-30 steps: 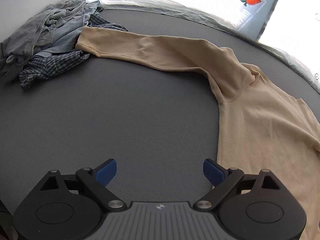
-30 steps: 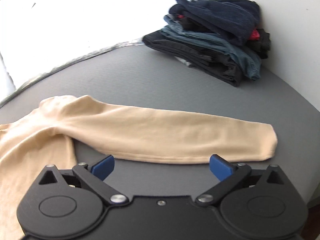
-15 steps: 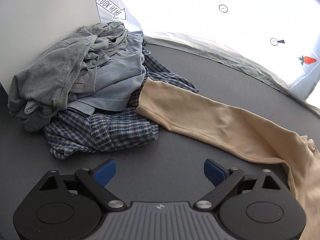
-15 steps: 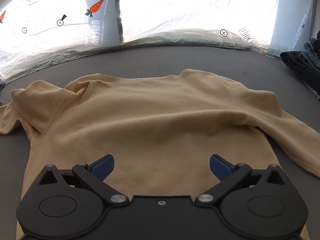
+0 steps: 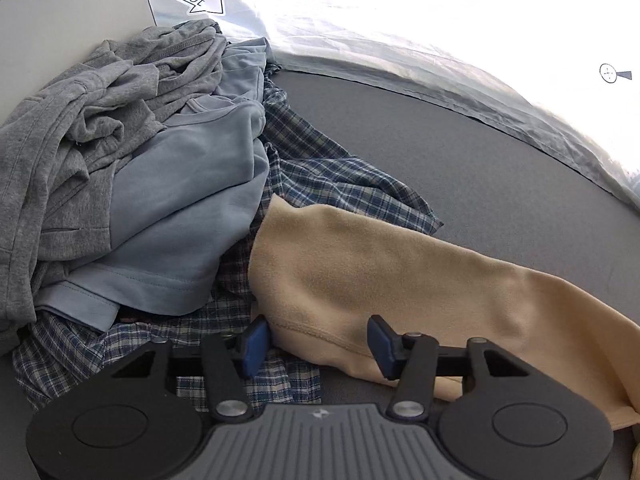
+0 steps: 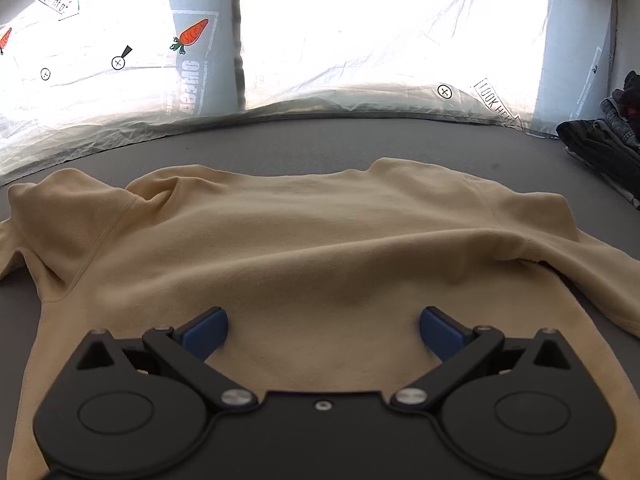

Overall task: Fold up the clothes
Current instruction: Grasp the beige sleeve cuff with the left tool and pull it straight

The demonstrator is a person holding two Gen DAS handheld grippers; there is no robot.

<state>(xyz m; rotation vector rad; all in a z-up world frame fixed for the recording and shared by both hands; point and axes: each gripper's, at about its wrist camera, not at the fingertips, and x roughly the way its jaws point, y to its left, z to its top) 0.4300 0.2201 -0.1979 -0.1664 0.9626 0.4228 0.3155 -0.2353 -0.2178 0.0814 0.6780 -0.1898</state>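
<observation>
A beige long-sleeved top (image 6: 304, 248) lies spread flat on the dark grey table (image 6: 304, 140). Its left sleeve (image 5: 400, 276) stretches out, and the cuff end rests on a checked shirt (image 5: 332, 176). My left gripper (image 5: 318, 346) is open, and the cuff's near corner sits between its blue fingertips (image 5: 256, 344), which stand narrower than before. My right gripper (image 6: 322, 330) hovers open over the top's lower body with nothing between its fingers. The other sleeve (image 6: 592, 264) runs off to the right.
A heap of unfolded clothes sits at the table's left: a grey garment (image 5: 80, 128), a light blue one (image 5: 188, 200) and the checked shirt. Folded dark clothes (image 6: 604, 148) are stacked at the far right. A bright plastic sheet (image 6: 360, 40) backs the table.
My left gripper has moved left and forward to the sleeve's cuff, and its fingers have narrowed around it. My right gripper swung from the right sleeve to the top's body.
</observation>
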